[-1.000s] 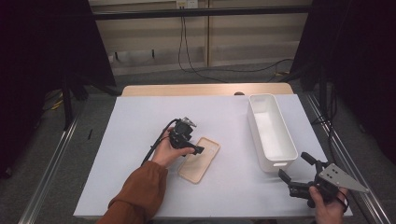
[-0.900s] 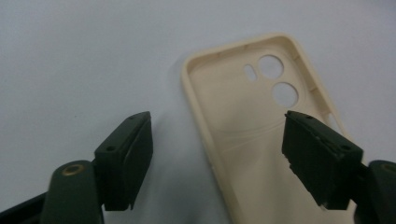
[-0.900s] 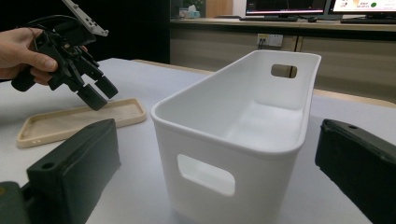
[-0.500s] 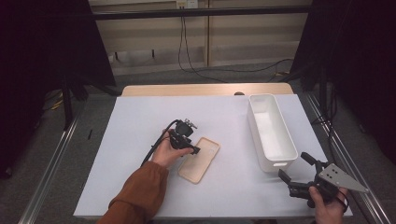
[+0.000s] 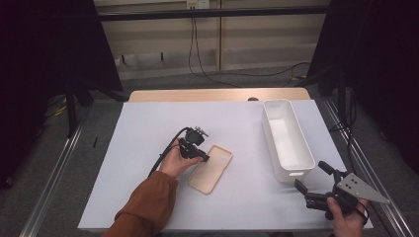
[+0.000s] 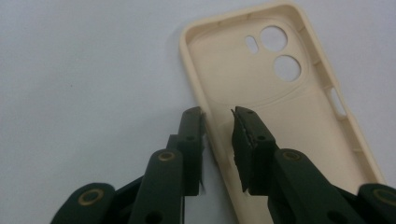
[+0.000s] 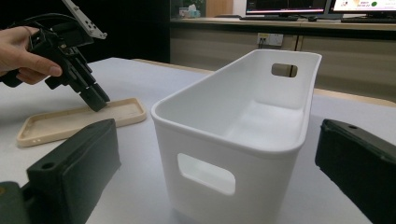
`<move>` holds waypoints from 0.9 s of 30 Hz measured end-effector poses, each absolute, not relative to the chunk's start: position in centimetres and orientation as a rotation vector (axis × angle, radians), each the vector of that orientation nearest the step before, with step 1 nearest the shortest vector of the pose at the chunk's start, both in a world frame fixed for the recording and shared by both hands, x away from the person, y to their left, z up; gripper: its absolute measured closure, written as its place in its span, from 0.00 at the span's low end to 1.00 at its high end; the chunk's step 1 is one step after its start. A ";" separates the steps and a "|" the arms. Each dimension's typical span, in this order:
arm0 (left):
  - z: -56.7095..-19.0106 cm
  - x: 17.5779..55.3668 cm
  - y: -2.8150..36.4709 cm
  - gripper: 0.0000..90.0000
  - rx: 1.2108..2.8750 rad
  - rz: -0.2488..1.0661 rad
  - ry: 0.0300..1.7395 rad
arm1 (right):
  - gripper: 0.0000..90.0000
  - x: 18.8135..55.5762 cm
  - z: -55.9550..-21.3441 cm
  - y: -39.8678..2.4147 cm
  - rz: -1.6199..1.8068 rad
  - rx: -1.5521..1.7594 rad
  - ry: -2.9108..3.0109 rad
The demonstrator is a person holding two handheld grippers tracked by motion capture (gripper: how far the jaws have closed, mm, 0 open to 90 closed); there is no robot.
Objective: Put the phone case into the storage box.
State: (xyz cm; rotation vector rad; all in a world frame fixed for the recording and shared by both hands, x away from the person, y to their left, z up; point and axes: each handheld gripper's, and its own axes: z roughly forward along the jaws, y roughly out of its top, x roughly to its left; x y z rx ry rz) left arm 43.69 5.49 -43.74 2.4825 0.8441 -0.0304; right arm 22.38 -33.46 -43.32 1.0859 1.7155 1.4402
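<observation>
White tabletop [image 5: 148,197] carries a beige phone case [image 5: 211,169] lying flat and hollow side up near the middle, so the left tool [image 6: 217,116], just closing, can pinch its thin side wall, while the right tool [image 5: 311,181] waits wide open by the white bin [image 5: 291,163].

The table [image 5: 148,148] is seen from above and in front in the high view. The phone case [image 6: 280,93] is looked down on closely in the left gripper view. The white bin [image 7: 243,135] is faced low and near in the right gripper view, where the case is shared.
</observation>
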 end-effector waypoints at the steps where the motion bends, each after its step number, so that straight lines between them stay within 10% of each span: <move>1: -43.8 43.7 5.5 0.81 2.481 -0.032 0.847 | 0.00 22.4 -43.3 -33.4 1.440 1.086 1.716; 27: -43.7 43.8 5.3 0.95 2.459 -0.012 0.915 | 0.00 22.4 -43.3 -33.4 1.442 1.085 1.718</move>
